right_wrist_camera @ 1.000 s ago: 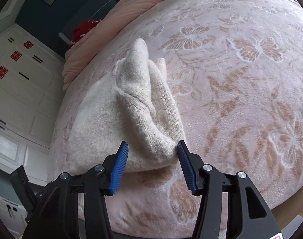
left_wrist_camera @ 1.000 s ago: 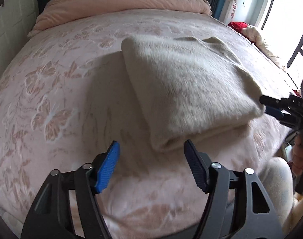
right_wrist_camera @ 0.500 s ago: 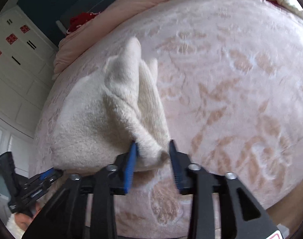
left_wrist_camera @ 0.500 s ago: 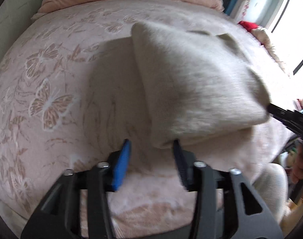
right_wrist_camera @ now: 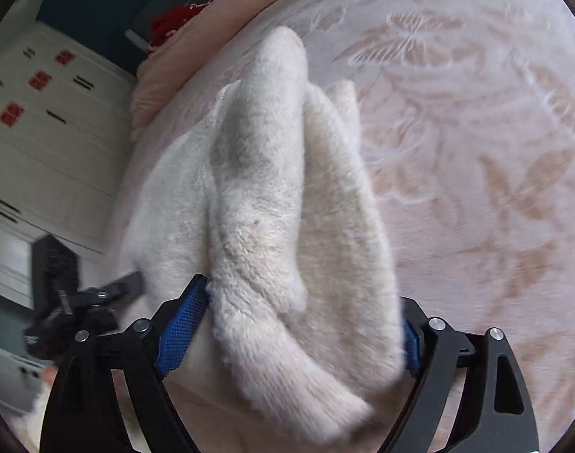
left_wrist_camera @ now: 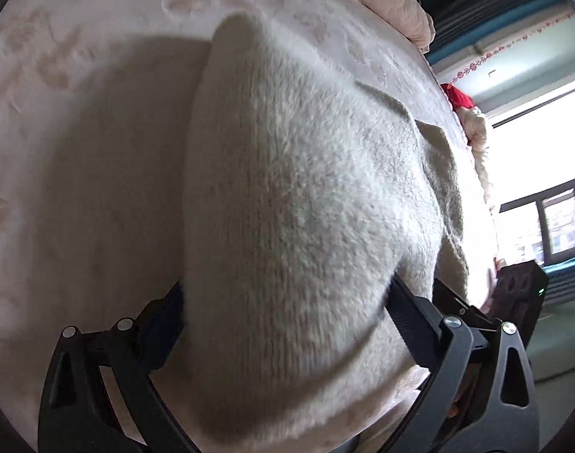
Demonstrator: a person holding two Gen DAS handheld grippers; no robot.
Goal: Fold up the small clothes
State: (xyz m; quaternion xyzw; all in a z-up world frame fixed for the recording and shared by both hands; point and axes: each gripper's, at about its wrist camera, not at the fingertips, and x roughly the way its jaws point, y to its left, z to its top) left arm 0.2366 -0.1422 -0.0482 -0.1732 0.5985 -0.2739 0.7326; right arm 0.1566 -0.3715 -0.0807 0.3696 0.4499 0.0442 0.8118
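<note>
On the pink butterfly bedspread point(right_wrist_camera: 495, 196), near its front edge, lies the cream fleece garment point(left_wrist_camera: 306, 207), folded into a thick bundle with a rolled flap humped along its top. Both my claws are at its near end. My left gripper point(left_wrist_camera: 287, 313) has just been spreading its jaws and they now stand wide, with the bundle's corner bulging between them; the blue pad is half hidden behind the pile, so I judge the cloth sits loose in the gap, not pinched. My right gripper point(right_wrist_camera: 302, 324) has likewise just been opening and stands wide around the other corner, the fleece filling the space from pad to pad.

What worries me is the fleece itself. It is thick and springy, and with nothing pressing on it the rolled flap could relax and slide off the top, undoing the fold. The pile also brushes my pads on both sides, so if I pull back carelessly the nap may catch on the ridged pads and drag the bundle towards the bed's edge, or tug one layer out of line. Lifting one claw sooner than the other could skew the stack. Beyond the bed, the white cupboards point(right_wrist_camera: 42, 143) and the bright window point(left_wrist_camera: 544, 173) are well clear.
</note>
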